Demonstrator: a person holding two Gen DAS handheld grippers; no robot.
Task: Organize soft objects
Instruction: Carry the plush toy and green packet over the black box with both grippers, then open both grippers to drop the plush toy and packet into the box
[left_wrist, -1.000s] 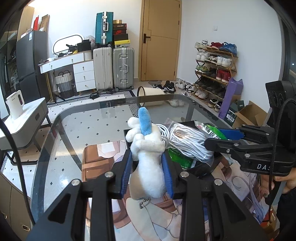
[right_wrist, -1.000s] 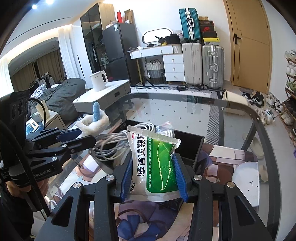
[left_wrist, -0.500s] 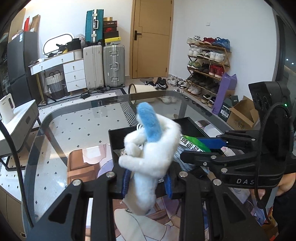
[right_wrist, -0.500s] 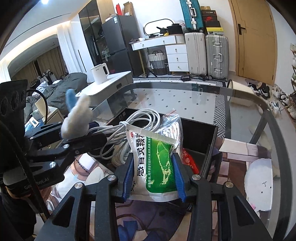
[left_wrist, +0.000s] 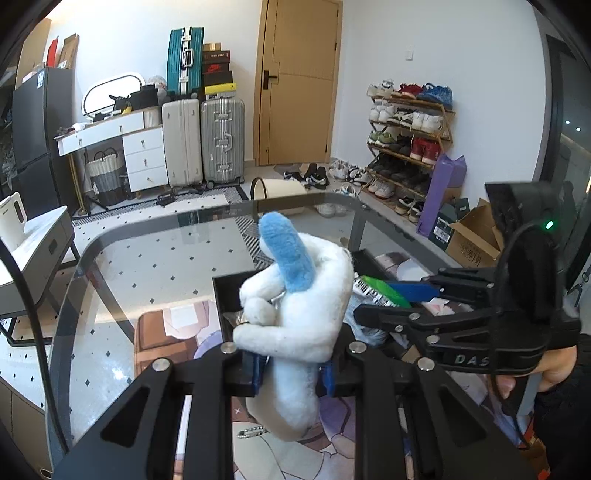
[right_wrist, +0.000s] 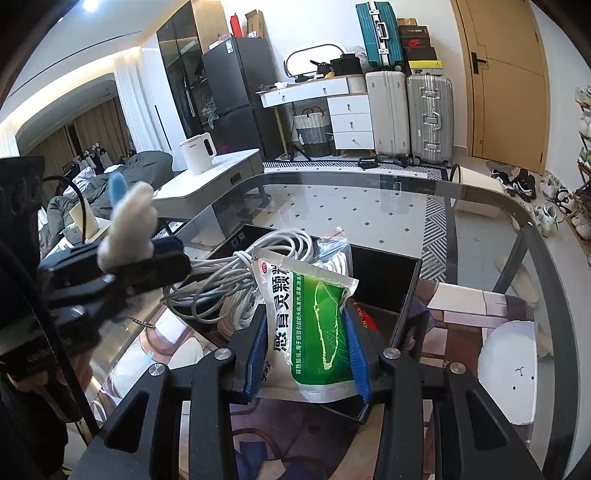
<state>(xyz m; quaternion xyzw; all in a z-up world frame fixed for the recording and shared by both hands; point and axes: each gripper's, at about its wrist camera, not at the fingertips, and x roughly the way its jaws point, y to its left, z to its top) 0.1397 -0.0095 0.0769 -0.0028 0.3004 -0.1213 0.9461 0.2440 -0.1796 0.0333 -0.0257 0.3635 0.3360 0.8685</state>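
Both loads are up: the left claw (left_wrist: 291, 369) pinches the plush toy (left_wrist: 299, 317), the right claw (right_wrist: 306, 354) clamps the green sachet (right_wrist: 314, 328), above the black bin (right_wrist: 384, 273) on the bench (right_wrist: 369, 206). Carrying step, I'd say; next comes lowering each into the bin clear of the cable coil (right_wrist: 236, 280).

We see the cable coil (right_wrist: 236, 284) lying in the tray (right_wrist: 384, 280) on the glass table (right_wrist: 480, 206). The pouch (right_wrist: 314, 325) sits before it, plush toy (left_wrist: 299, 317) to its left.

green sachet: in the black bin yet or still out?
Out. The right gripper is shut on the green sachet, holding it up over the black bin's near edge; the cable coil lies inside.
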